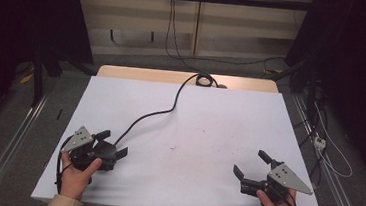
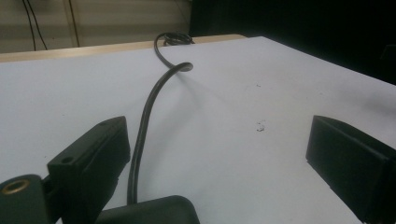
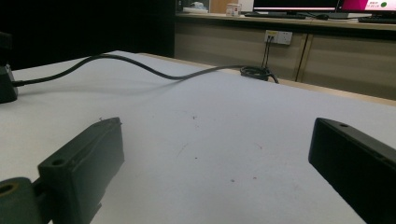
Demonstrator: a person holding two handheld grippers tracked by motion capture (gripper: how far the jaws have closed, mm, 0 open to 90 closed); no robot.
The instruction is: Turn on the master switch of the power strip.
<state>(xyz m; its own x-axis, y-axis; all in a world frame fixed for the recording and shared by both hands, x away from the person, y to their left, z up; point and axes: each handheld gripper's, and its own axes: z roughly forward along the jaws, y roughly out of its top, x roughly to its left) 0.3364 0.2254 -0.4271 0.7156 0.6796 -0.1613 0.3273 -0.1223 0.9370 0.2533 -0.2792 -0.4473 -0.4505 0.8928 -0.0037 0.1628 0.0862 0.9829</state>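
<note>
Black and rubbery, the cable (image 1: pixel 156 113) is the one thing seen near the grippers. From the left gripper (image 1: pixel 115 145), at about eight o'clock on the white table (image 1: pixel 229 122), it trails across the sheet towards a coil (image 1: pixel 204 80) at twelve o'clock on the wooden far edge. In the left gripper view it is seen rising in a curve (image 2: pixel 147 107) between the spread jaws. It is judged light, limp yet springy, and somewhat slick; a hold is best taken on the flat-lying middle run, where it would not roll. The left gripper is held wide open with nothing clamped. The right gripper (image 1: pixel 251 165), at about four o'clock, is likewise spread wide and empty, and is kept well apart from the cable.
</note>
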